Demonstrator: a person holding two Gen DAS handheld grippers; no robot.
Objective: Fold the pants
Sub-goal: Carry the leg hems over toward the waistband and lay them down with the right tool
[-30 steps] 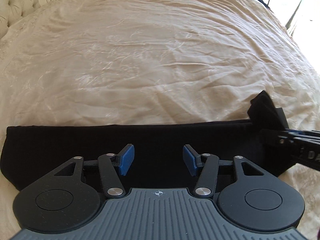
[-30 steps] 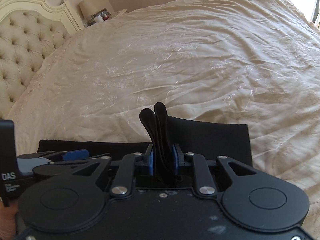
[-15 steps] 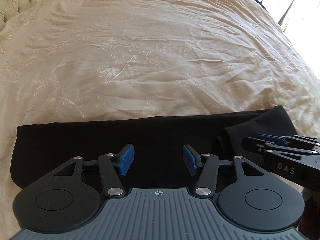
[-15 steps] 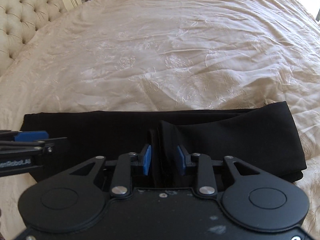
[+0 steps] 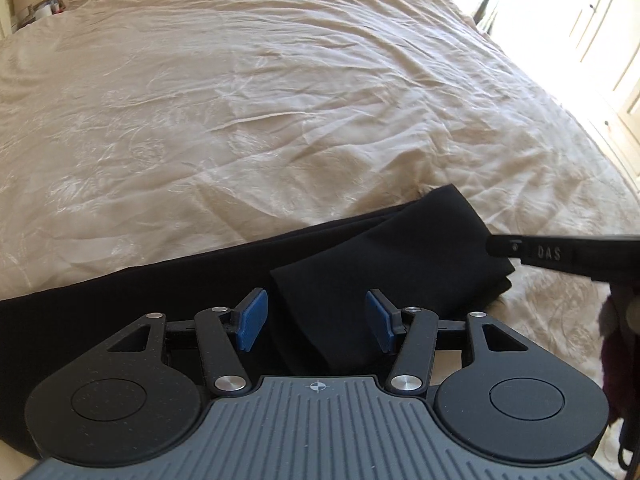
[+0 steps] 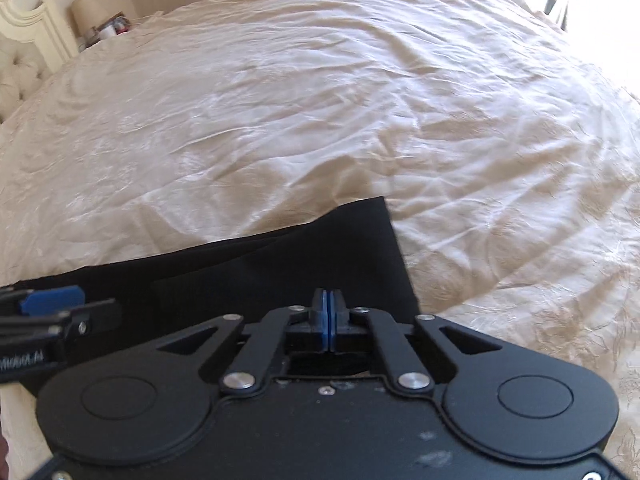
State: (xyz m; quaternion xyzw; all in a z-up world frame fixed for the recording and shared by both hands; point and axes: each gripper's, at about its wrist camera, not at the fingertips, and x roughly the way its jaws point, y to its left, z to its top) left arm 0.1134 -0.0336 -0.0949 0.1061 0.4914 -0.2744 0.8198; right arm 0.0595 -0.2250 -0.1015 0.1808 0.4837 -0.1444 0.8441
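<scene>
Black pants [image 5: 168, 300] lie in a long band across the near side of the cream bed [image 5: 280, 100]. Their right end is folded back over the band as a flat flap [image 5: 400, 256], also seen in the right wrist view as the pants [image 6: 304, 256]. My left gripper [image 5: 316, 320] hovers open over the flap's near edge, and its blue pads [image 5: 250, 320] do not press the cloth. My right gripper [image 6: 328, 320] is shut, blue pads together with nothing between them, just above the flap. It enters the left wrist view from the right as a black bar [image 5: 560, 254].
A tufted cream headboard [image 6: 20, 64] stands at the far left, with a lamp and small items on a nightstand [image 6: 100, 24] beside it. Bright doors [image 5: 592, 32] lie beyond the bed's right edge. A dark red sleeve [image 5: 618, 344] shows at the right.
The right gripper held a raised fold of the pants, carried it leftward and down, let go, then shut empty. The fold now lies flat. Both grippers shifted and rolled.
</scene>
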